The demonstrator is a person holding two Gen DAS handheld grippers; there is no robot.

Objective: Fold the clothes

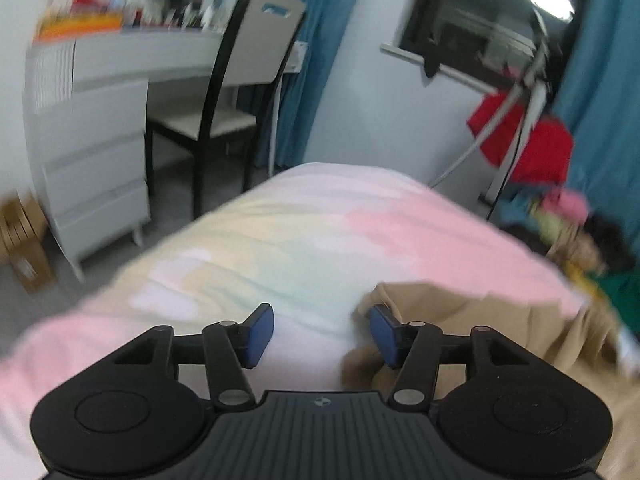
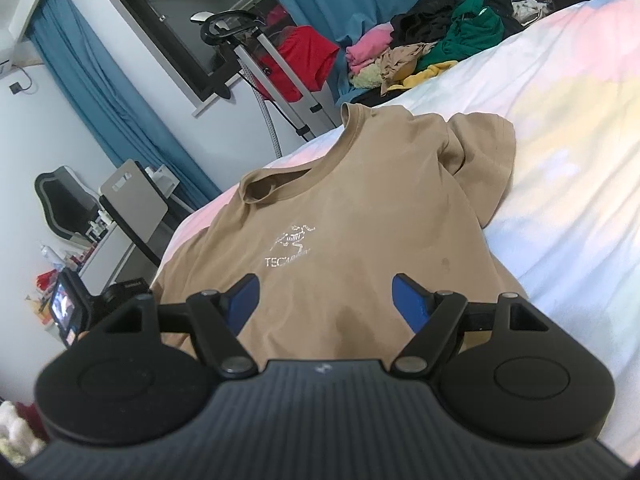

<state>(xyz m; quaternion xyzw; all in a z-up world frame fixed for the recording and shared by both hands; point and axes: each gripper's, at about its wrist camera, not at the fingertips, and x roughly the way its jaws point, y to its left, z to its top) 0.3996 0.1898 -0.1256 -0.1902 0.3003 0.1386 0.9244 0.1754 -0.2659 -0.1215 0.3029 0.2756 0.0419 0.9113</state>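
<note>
Your right gripper [image 2: 326,302] hangs over the tan T-shirt [image 2: 344,216] with its jaws spread wide and nothing between them; the blue pads [image 2: 408,300] are flat, smooth and rubbery-looking against the matte black linkage. The shirt lies face up on the bed [image 2: 560,160], running straight ahead of your fingers: soft, thin knit cloth, mostly smoothed out, with shallow creases just beyond your fingertips. Its ribbed round collar [image 2: 276,180] sits far ahead and slightly to the left of the fingers, a white skeletal-bird logo [image 2: 292,240] with lettering lies between collar and fingertips, and one short sleeve [image 2: 484,152] is spread out ahead on the right-finger side. There is a small dark spot on the cloth ahead of the right finger (stain or shadow, you cannot tell which).

Your left gripper [image 1: 322,334] is also wide open and holding nothing. This view is motion-blurred. A rumpled edge of the same tan T-shirt [image 1: 460,320] bunches up just beside and behind the right finger, while the left finger stands over bare bedding. The bed [image 1: 280,240] has a soft, quilted-looking cover in washed pastel pink, yellow and pale blue.

Far beyond your right fingers, a loose pile of clothes [image 2: 432,44] in pink, green, black and yellow sits at the bed's far side.
</note>
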